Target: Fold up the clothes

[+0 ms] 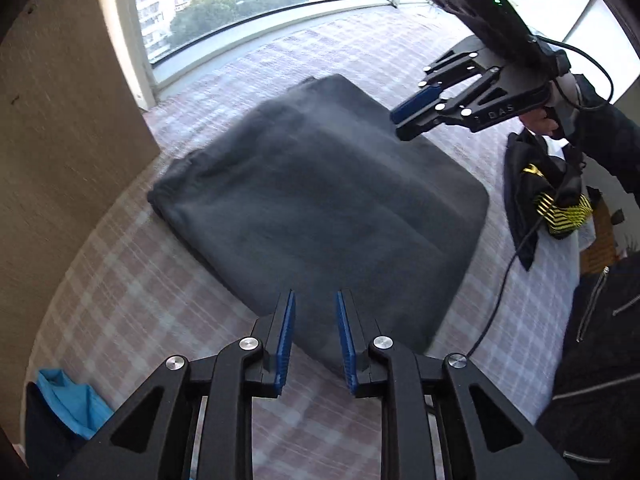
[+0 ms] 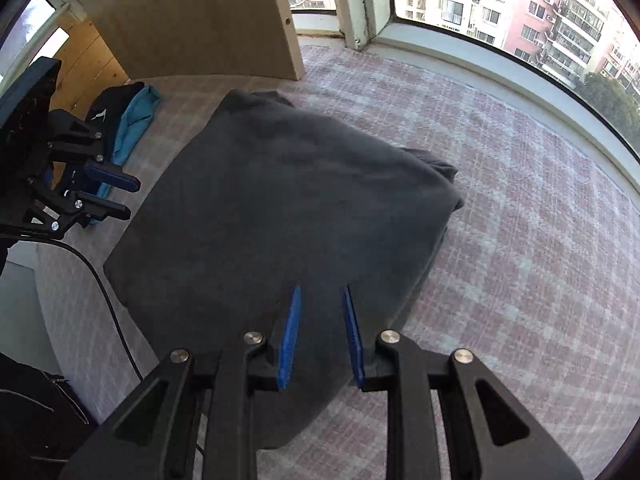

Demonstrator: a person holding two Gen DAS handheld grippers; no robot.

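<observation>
The plaid-covered bed carries a dark grey garment, folded into a rough rectangle at its middle, so this fold looks finished and the next move likely calls for setting it aside or fetching another piece. The left gripper and right gripper hover over its near edge, jaws slightly apart, pinching nothing. Only the left view shows the black-and-yellow clothes; the right view shows the blue garment more fully.
</observation>
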